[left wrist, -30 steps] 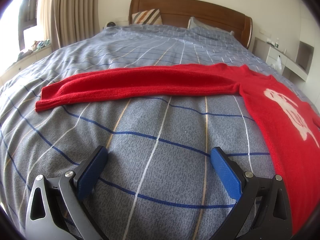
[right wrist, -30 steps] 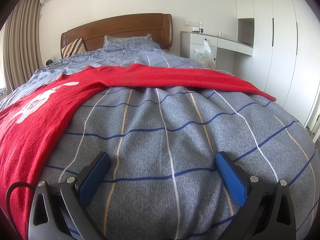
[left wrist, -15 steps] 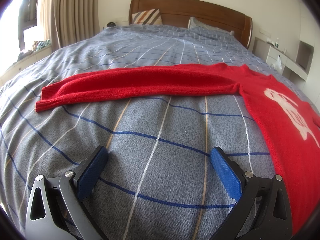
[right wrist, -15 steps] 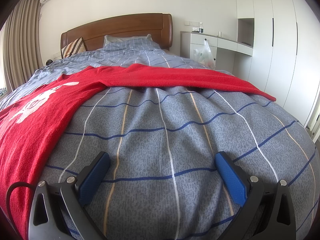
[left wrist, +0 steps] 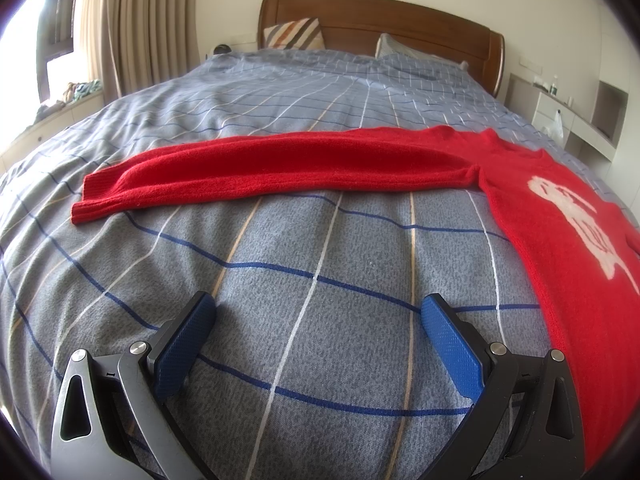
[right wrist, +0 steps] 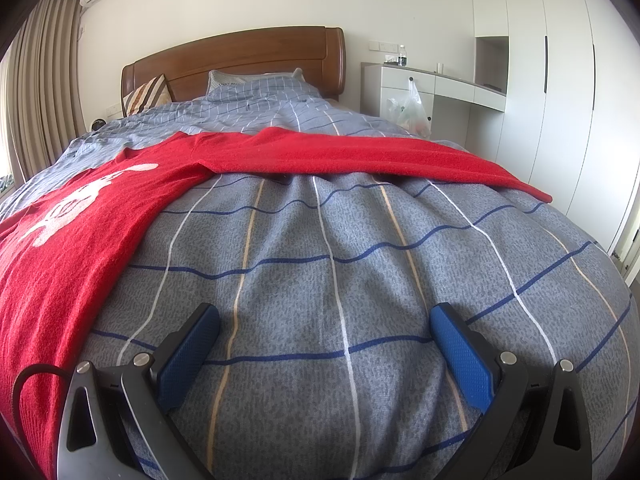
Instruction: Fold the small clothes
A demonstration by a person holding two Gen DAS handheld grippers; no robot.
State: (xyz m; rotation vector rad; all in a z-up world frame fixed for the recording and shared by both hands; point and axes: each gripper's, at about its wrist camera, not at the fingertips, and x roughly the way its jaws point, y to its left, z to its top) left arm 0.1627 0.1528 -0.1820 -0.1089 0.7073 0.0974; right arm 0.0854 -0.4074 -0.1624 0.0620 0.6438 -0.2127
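A red knit sweater (left wrist: 568,240) with a white figure on its front lies flat on the bed. Its left sleeve (left wrist: 260,168) stretches out across the left wrist view, cuff at the far left. Its right sleeve (right wrist: 360,156) stretches across the right wrist view, and the body (right wrist: 72,240) lies at that view's left. My left gripper (left wrist: 318,312) is open and empty above bare bedspread, short of the sleeve. My right gripper (right wrist: 324,322) is open and empty above bare bedspread, short of the other sleeve.
The bed has a grey-blue checked bedspread (left wrist: 320,264) and a wooden headboard (right wrist: 240,60) with pillows. Curtains and a window sill (left wrist: 60,100) are at the left. A white desk with a plastic bag (right wrist: 412,108) and wardrobes (right wrist: 560,80) stand at the right.
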